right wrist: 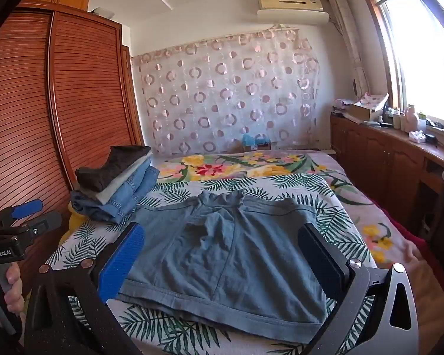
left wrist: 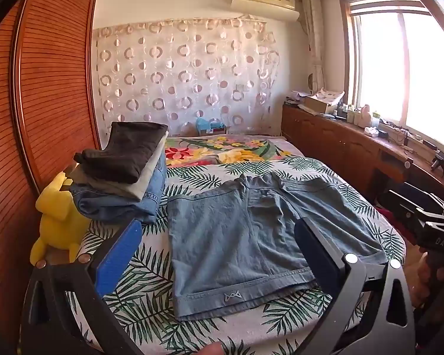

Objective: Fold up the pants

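Note:
A pair of light blue denim shorts (left wrist: 245, 236) lies spread flat on the leaf-print bed sheet (left wrist: 145, 293), waistband toward the far side, leg hems toward me. My left gripper (left wrist: 219, 233) hovers open above the near left leg, nothing between its blue pads. In the right wrist view the same shorts (right wrist: 231, 260) lie below my right gripper (right wrist: 222, 239), which is also open and empty over the near hem. The left gripper's handle (right wrist: 6, 245), held by a hand, shows at that view's left edge.
A stack of folded trousers (left wrist: 124, 174) sits at the bed's left side, above a yellow plush toy (left wrist: 59, 222). A wooden slatted wardrobe (left wrist: 44, 88) stands left. A floral blanket (left wrist: 222, 148) covers the far bed. A cluttered wooden cabinet (left wrist: 355, 139) runs under the window at right.

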`<state>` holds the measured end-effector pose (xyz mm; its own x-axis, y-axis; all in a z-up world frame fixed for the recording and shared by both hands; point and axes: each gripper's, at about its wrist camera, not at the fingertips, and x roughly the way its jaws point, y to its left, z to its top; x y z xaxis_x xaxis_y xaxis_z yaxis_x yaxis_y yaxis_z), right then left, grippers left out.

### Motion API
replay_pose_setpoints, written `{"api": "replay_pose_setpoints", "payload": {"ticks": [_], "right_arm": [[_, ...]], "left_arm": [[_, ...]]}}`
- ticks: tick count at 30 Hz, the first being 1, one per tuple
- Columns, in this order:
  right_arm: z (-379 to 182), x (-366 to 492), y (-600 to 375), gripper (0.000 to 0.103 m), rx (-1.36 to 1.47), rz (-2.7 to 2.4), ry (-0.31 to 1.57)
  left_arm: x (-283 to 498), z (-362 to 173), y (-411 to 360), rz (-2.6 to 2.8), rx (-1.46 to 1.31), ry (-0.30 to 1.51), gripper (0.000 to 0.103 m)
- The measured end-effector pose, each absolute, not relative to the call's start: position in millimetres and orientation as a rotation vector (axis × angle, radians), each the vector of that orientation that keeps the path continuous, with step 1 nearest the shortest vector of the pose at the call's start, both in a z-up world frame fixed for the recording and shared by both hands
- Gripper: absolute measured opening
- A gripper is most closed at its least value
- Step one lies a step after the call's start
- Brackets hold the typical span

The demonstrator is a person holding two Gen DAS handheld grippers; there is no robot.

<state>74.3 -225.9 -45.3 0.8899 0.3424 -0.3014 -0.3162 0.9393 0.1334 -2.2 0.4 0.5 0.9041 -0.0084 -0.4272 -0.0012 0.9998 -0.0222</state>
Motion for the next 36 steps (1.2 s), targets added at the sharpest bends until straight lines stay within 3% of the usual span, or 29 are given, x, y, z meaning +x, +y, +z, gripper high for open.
{"api": "replay_pose_setpoints", "payload": {"ticks": [36], "right_arm": [[-44.8,74.5,-223.0,0.103,0.073,0.350,0.322]], "left_arm": [[-1.7,3.7,2.3,0.006,-0.016,0.453,0.103]]}}
